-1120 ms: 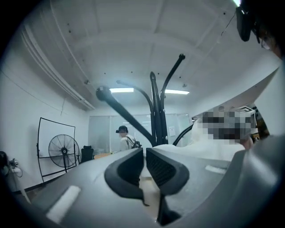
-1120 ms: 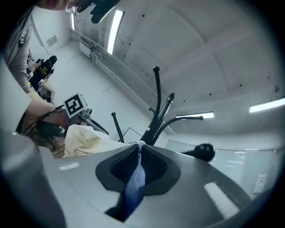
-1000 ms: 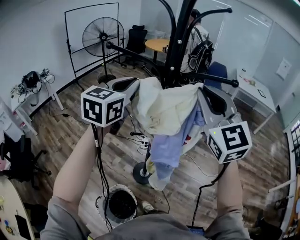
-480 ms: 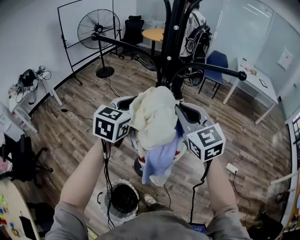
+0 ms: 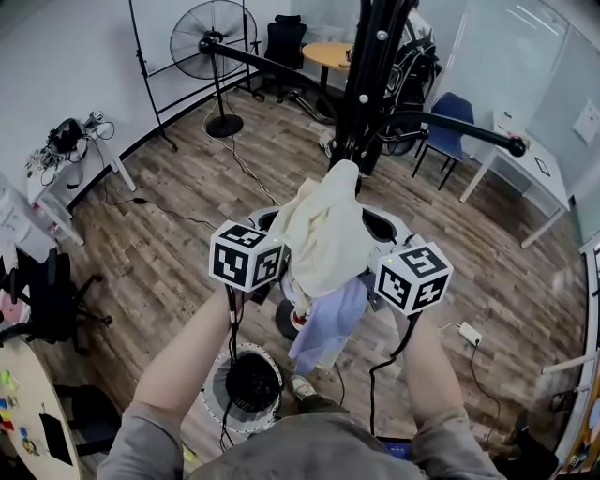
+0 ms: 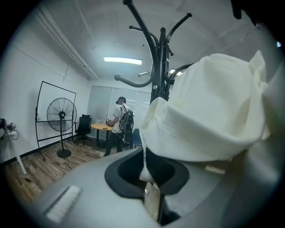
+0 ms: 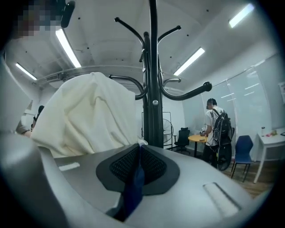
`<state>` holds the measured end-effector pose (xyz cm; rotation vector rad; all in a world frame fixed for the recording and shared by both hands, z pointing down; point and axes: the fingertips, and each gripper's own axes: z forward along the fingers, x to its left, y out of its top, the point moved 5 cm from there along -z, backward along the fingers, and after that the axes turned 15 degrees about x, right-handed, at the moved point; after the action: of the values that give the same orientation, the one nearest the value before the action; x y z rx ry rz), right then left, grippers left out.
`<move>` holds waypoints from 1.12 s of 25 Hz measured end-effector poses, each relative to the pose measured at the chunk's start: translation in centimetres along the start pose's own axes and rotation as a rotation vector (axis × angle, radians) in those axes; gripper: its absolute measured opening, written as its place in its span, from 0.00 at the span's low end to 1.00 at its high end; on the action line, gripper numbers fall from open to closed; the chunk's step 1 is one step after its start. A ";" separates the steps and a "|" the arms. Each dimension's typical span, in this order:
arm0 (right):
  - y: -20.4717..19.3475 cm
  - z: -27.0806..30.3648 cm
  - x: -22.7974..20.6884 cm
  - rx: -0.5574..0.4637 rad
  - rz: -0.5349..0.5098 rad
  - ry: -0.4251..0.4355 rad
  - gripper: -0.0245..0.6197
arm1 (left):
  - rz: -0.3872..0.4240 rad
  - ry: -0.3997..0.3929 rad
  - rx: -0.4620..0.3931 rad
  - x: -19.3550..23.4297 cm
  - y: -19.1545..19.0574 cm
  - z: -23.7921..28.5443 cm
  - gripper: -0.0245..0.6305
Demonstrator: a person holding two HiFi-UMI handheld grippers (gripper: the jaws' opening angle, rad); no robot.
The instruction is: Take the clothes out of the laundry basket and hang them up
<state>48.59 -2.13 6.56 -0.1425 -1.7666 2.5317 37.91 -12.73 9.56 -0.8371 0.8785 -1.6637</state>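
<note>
**Two garments held up near the coat rack**

Head view: the wooden floor [image 5: 159, 234] lies open left and right of the one coat rack [image 5: 375, 84], with one fan [image 5: 214, 33] far left. One laundry basket [image 5: 214, 377] sits nearest. The cream garment [image 5: 328, 234] drapes over the blue garment [image 5: 328, 323] between basket and rack.

Left gripper view: the left gripper [image 6: 149, 187] pinches the cream garment.

Right gripper view: the right gripper [image 7: 136, 171] clamps the blue garment.

Office setting indicated. Glass partition walls [image 5: 487, 52], ceiling strip lights [image 7: 67, 46], wood-look floor [image 5: 178, 202] seen. Round table [image 5: 339, 54] with black swivel chair [image 5: 284, 42] placed at back. White desk [image 5: 532, 171] set at side, blue chair [image 5: 452, 117] near it. Pedestal fan [image 5: 212, 28] stood by wall.
</note>
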 end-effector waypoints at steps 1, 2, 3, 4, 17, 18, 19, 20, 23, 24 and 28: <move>0.1 -0.2 0.2 -0.010 -0.003 -0.009 0.11 | -0.005 -0.002 -0.009 -0.1 -0.1 -0.2 0.07; 0.2 -0.4 0.3 -0.020 -0.005 -0.019 0.11 | -0.014 -0.007 -0.019 0.0 0.0 -0.5 0.08; 0.4 -0.8 0.4 -0.025 0.001 -0.028 0.12 | -0.031 -0.019 -0.025 0.2 0.0 -0.8 0.10; 0.5 -1.1 0.3 -0.025 0.015 -0.035 0.14 | -0.053 -0.035 -0.028 0.4 0.0 -1.1 0.16; 1.7 -9.3 1.0 -0.138 0.084 -0.075 0.31 | -0.103 0.028 -0.039 0.7 -3.2 -6.5 0.37; 2.5 -10.0 1.5 -0.163 0.071 -0.076 0.31 | -0.103 0.037 -0.061 0.7 -2.9 -7.5 0.37; 3.4 -10.7 2.1 -0.186 0.058 -0.075 0.30 | -0.100 0.048 -0.083 0.6 -2.5 -8.6 0.37; 4.2 -11.3 2.7 -0.207 0.045 -0.068 0.30 | -0.093 0.060 -0.102 0.4 -2.1 -9.7 0.37; 6.2 -12.4 5.3 -0.249 0.002 -0.019 0.30 | -0.047 0.113 -0.137 -0.5 -1.1 -12.9 0.36; 6.7 -12.6 6.4 -0.254 -0.014 0.002 0.29 | -0.028 0.133 -0.142 -0.8 -0.9 -14.0 0.36; 7.6 -12.1 10.3 -0.262 -0.075 0.081 0.29 | 0.032 0.202 -0.158 -1.7 -1.0 -17.5 0.36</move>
<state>39.72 7.54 -5.16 -0.1822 -2.0215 2.2024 22.82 -8.26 1.66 -0.7654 1.1692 -1.6870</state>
